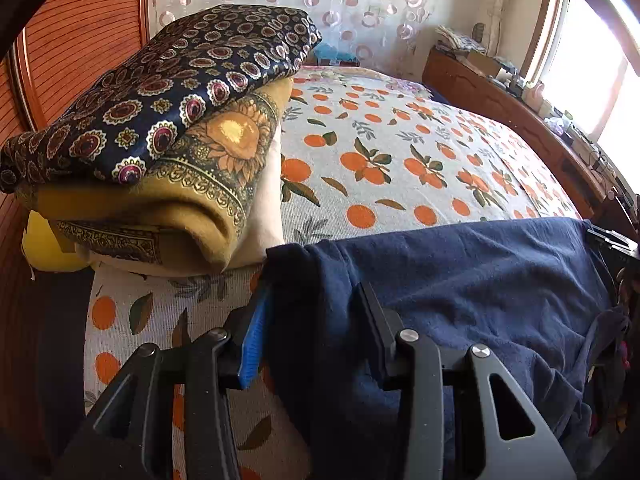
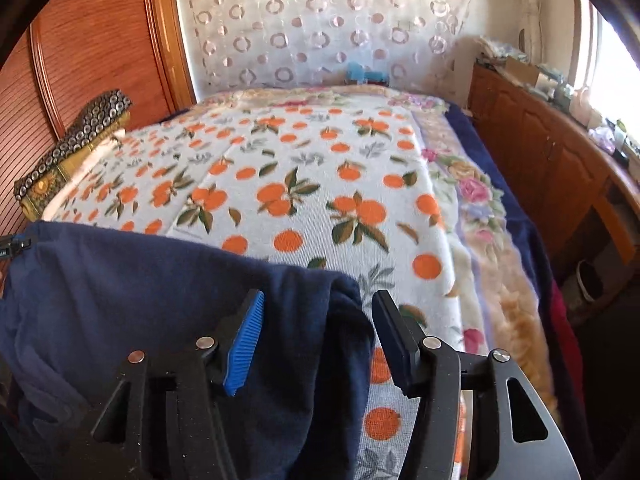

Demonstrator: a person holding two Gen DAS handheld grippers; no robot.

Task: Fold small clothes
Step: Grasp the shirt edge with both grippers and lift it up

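Both let go! The left gripper point(image 1: 316, 308) stood parted, the dark navy knit garment point(image 1: 472, 304) slack between its fingers on the orange-printed bedspread point(image 1: 400, 168). The right gripper point(image 2: 318, 332) gaped likewise over the cloth's other corner.

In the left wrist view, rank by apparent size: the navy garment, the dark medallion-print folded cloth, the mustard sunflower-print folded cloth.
1. Navy garment, though nearness to the camera inflates it.
2. Dark medallion-print cloth.
3. Mustard sunflower-print cloth, partly covered by the medallion one, so its true size is unsure.
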